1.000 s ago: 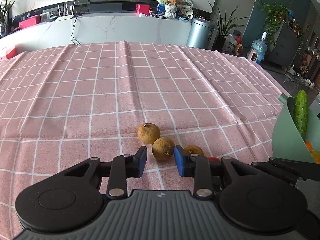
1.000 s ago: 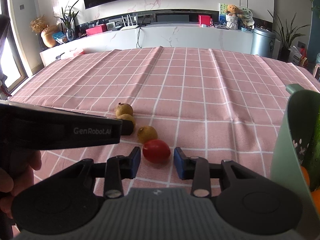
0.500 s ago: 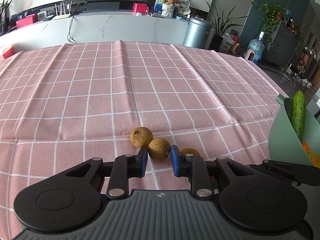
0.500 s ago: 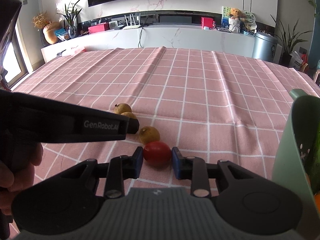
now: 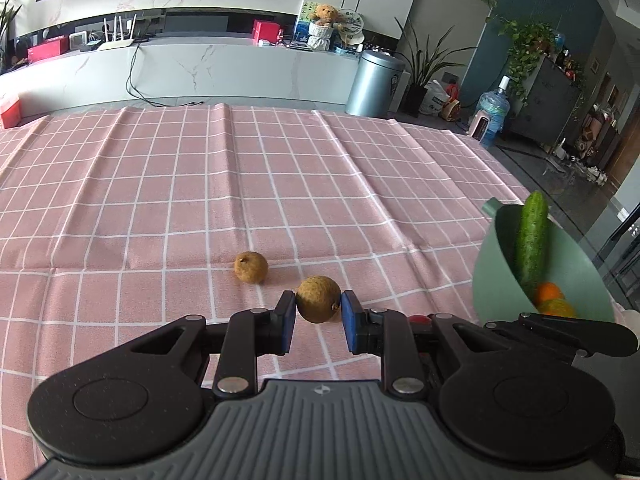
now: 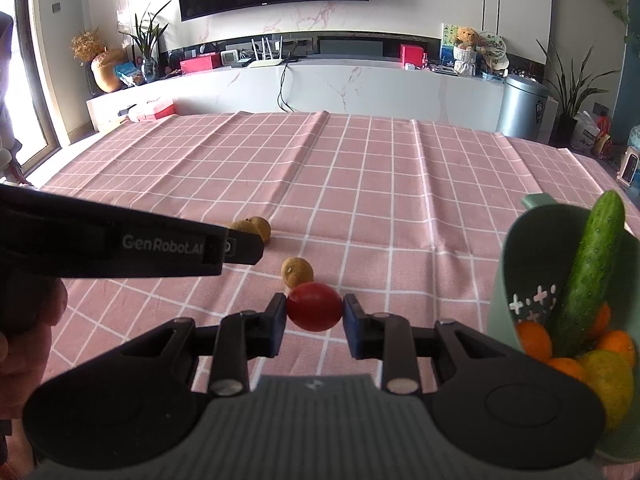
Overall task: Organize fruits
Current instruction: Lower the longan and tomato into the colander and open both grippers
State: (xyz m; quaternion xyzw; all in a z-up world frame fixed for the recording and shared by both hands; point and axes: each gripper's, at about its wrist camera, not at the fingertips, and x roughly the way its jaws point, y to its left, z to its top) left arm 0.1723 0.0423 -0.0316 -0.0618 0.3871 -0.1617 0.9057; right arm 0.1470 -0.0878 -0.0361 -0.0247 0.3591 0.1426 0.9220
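Observation:
My left gripper [image 5: 319, 311] is shut on a brown longan [image 5: 318, 299] and holds it above the pink checked cloth [image 5: 200, 200]. Another longan [image 5: 251, 267] lies on the cloth just beyond it. My right gripper [image 6: 314, 312] is shut on a red cherry tomato [image 6: 314, 306], lifted off the cloth. A loose longan [image 6: 297, 271] lies just behind the tomato, and another longan [image 6: 262, 227] lies farther left, partly hidden by the left gripper's body [image 6: 120, 246]. A green bowl [image 6: 520, 252] at right holds a cucumber [image 6: 592, 272] and oranges [image 6: 534, 340].
The green bowl [image 5: 496, 264] stands at the table's right edge in the left wrist view, with the cucumber [image 5: 531, 240] leaning in it. A white counter [image 5: 200, 68] and a metal bin [image 5: 374, 82] stand beyond the table's far edge.
Both grippers closed on their fruit and lifted: the left took the middle longan, the right took the tomato. Both views now sit higher above the cloth.

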